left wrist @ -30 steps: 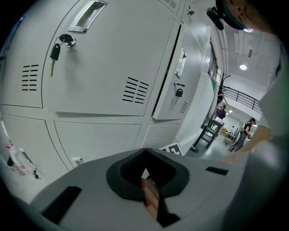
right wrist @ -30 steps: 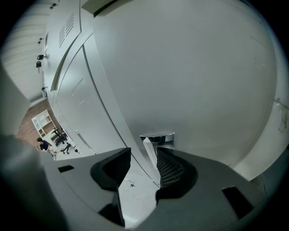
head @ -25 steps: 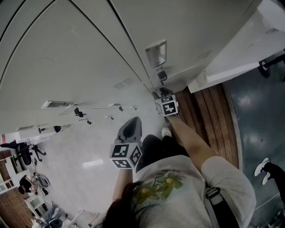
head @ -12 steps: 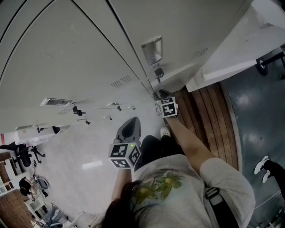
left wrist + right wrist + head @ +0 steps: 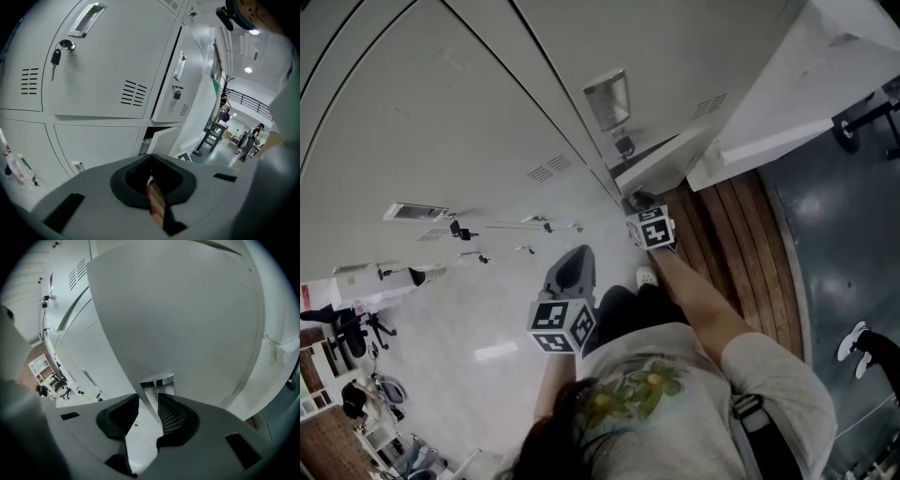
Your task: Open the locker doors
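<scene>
Grey locker doors point(image 5: 441, 122) fill the head view. A low locker door point(image 5: 661, 159) stands ajar, also seen as the ajar door point(image 5: 164, 140) in the left gripper view. My right gripper point(image 5: 637, 200) is at this door's lower edge. In the right gripper view the door's chrome handle point(image 5: 157, 381) sits between the jaws of my right gripper point(image 5: 149, 411), which are closing on it, the ribbed right pad point(image 5: 169, 417) against it. My left gripper point(image 5: 573, 266) hangs back from the lockers, shut and empty, its jaws point(image 5: 151, 173) meeting in the left gripper view.
A key point(image 5: 55, 57) hangs in the upper locker under its recessed handle point(image 5: 86, 18); a padlock point(image 5: 177, 94) hangs on the neighbouring door. Another chrome handle point(image 5: 607, 99) is above the ajar door. A wide white open door point(image 5: 787, 103) juts out right, over wooden floor slats point(image 5: 741, 234).
The low locker door has swung further out from the cabinet, with the right gripper staying at its edge. The left gripper has stayed in place.
</scene>
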The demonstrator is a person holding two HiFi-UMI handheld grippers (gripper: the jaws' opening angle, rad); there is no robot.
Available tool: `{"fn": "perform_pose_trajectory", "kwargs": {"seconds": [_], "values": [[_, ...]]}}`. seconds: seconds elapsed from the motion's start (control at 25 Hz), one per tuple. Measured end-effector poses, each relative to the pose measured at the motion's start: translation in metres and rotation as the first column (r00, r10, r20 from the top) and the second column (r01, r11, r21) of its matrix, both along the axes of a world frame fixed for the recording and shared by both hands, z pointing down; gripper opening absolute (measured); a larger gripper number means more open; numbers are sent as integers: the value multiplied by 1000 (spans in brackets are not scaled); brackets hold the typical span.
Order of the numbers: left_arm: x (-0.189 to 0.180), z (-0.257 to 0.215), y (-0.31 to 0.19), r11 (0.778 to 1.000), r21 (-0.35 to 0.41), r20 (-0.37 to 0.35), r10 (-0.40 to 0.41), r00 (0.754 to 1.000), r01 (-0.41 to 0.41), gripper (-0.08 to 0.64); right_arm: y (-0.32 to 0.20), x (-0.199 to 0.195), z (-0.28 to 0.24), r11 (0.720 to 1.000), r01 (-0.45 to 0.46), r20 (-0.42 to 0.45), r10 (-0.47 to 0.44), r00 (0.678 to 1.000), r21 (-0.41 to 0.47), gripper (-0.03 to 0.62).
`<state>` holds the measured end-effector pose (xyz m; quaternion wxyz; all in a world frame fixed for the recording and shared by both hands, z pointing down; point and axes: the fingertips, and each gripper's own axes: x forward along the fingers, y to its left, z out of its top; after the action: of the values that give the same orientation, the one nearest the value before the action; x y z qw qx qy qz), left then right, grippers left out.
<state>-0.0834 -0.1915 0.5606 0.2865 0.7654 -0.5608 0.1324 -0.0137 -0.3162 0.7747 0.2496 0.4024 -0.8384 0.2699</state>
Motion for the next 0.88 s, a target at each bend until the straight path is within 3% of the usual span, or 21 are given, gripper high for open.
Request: {"fn": "perform_pose_trajectory", "kwargs": {"seconds": [0.88], "values": [[20, -1, 13, 999, 7, 1, 40, 999, -40, 31, 29, 23, 0, 999, 47, -14, -47, 999, -10, 144]]}}
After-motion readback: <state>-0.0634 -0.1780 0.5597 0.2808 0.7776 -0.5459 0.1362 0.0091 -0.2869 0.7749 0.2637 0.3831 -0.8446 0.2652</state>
